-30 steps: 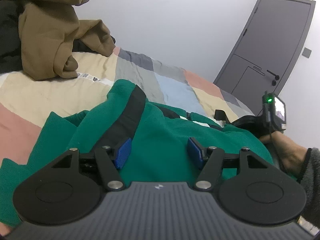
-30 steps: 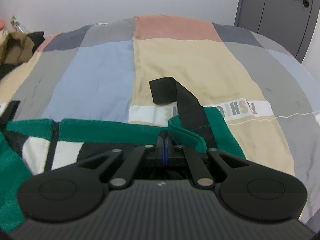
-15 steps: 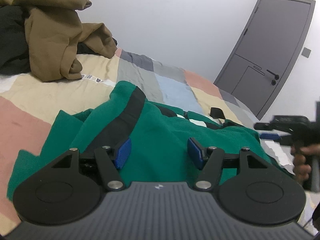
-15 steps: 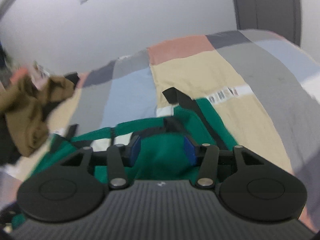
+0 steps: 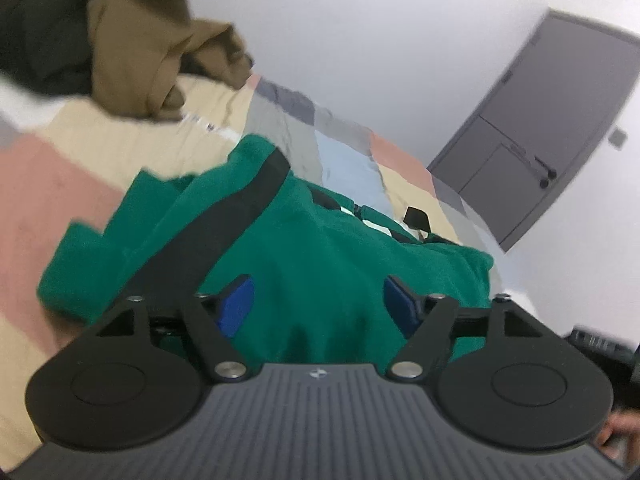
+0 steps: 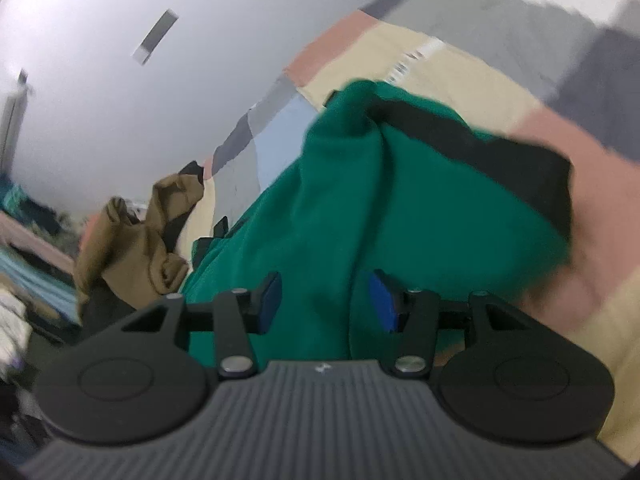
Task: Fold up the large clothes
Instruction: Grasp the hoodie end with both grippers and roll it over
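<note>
A large green garment [image 5: 320,248] with a black stripe [image 5: 224,224] lies bunched on the patchwork bedspread [image 5: 60,184]. My left gripper [image 5: 318,308] hovers at its near edge. Its jaws are opening, and the blue pads [image 5: 236,306] stand wide apart with the cloth lying beyond them, not pinched. In the blurred, tilted right wrist view the same green garment [image 6: 360,200] fills the middle, its black band [image 6: 480,148] on the upper right. My right gripper [image 6: 326,304] is open, with a green fold running between the pads, which do not press on it.
A brown garment [image 5: 152,48] and dark clothes [image 5: 36,32] are heaped at the far left of the bed; the brown garment [image 6: 136,240] also shows in the right wrist view. A grey door [image 5: 540,128] stands at the right. A person's hand [image 5: 616,436] shows at the lower right.
My right gripper let go of the green hem, opened, swung away and rolled. The left gripper drew back, rolled, and its jaws widened. The other hand dropped to the left view's lower right corner.
</note>
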The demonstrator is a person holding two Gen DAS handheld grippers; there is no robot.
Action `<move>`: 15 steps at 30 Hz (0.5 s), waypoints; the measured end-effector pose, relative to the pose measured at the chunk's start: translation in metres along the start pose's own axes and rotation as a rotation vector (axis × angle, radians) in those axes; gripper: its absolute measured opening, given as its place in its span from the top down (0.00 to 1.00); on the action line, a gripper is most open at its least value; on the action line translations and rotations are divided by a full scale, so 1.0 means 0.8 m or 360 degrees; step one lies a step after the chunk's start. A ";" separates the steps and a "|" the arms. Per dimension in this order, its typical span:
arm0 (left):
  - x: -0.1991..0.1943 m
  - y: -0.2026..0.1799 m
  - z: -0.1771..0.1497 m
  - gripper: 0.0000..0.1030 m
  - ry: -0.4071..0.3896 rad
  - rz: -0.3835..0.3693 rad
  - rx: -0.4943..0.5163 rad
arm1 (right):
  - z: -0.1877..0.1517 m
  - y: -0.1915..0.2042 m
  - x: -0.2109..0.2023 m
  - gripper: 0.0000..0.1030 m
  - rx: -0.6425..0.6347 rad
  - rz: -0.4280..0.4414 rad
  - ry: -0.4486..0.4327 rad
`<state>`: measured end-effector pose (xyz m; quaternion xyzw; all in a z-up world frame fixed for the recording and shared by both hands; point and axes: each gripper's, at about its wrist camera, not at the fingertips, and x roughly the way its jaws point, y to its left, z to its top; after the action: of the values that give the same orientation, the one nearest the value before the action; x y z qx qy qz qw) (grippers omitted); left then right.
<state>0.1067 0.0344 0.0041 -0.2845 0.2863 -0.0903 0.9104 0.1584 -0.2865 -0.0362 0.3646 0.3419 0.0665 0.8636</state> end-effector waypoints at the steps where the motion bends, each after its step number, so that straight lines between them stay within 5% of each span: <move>1: -0.002 0.004 -0.001 0.23 0.0012 -0.0010 -0.0052 | -0.005 -0.006 -0.003 0.46 0.0049 0.0019 -0.0002; 5: -0.013 0.021 -0.007 0.20 0.0045 -0.0039 -0.0271 | -0.020 -0.032 -0.010 0.18 0.0321 0.0136 0.0018; 15: -0.036 0.047 -0.019 0.19 0.0042 0.0027 -0.0527 | -0.038 -0.073 0.014 0.17 0.0730 0.0147 0.0110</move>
<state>0.0742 0.0672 -0.0141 -0.4269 0.3115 -0.0379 0.8481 0.1393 -0.3069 -0.0971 0.5640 0.3602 0.0391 0.7421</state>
